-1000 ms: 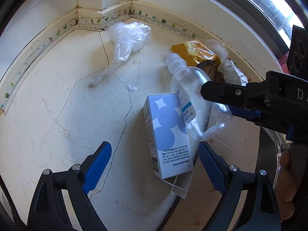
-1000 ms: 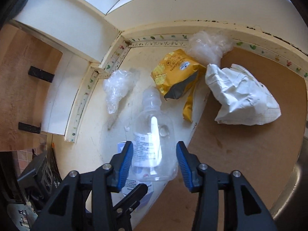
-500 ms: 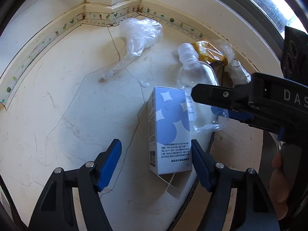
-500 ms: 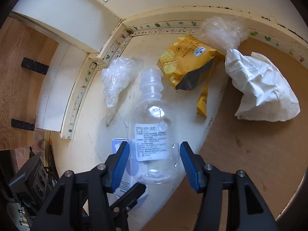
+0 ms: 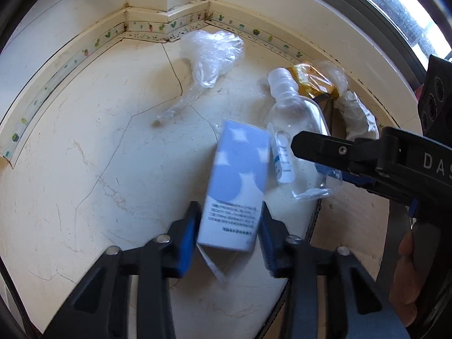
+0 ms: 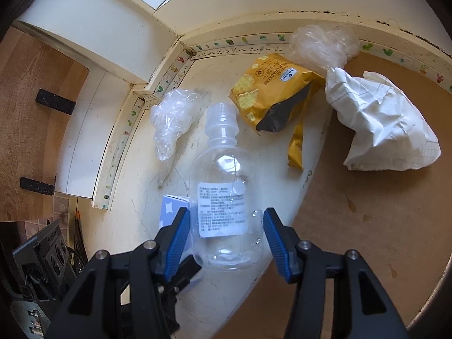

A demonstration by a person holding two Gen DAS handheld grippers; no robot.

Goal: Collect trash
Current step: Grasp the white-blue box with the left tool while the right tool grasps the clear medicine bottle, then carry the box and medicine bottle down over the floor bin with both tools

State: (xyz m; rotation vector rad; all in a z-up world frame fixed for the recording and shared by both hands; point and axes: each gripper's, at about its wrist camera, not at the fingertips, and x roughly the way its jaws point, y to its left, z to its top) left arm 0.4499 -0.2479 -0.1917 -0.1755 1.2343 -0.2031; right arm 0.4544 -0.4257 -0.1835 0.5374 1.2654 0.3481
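Two pieces of trash sit side by side on the marble tabletop (image 5: 84,169), each already bracketed by its own tool. The left gripper (image 5: 227,236) has its fingers (image 5: 186,240) spread around the near end of the blue-and-white carton (image 5: 237,180), pads close to both sides but, with the motion blur, I cannot say whether they touch. The carton's long axis runs toward 12 o'clock, straight along the fingers. The right gripper (image 6: 226,240) is likewise open, straddling the base of the clear plastic bottle (image 6: 223,203), which lies with its cap toward 12 o'clock and a visible gap at each pad. Closing is what each grasp seems to call for. Farther off, a crumpled plastic bag (image 6: 169,118) lies at 11 o'clock, and a yellow cracker packet (image 6: 271,87), a second clear bag (image 6: 322,45) and crumpled white paper (image 6: 387,124) toward 1 o'clock. In the left view the packet and paper are mostly hidden behind the bottle and the right tool; no bin is in view.
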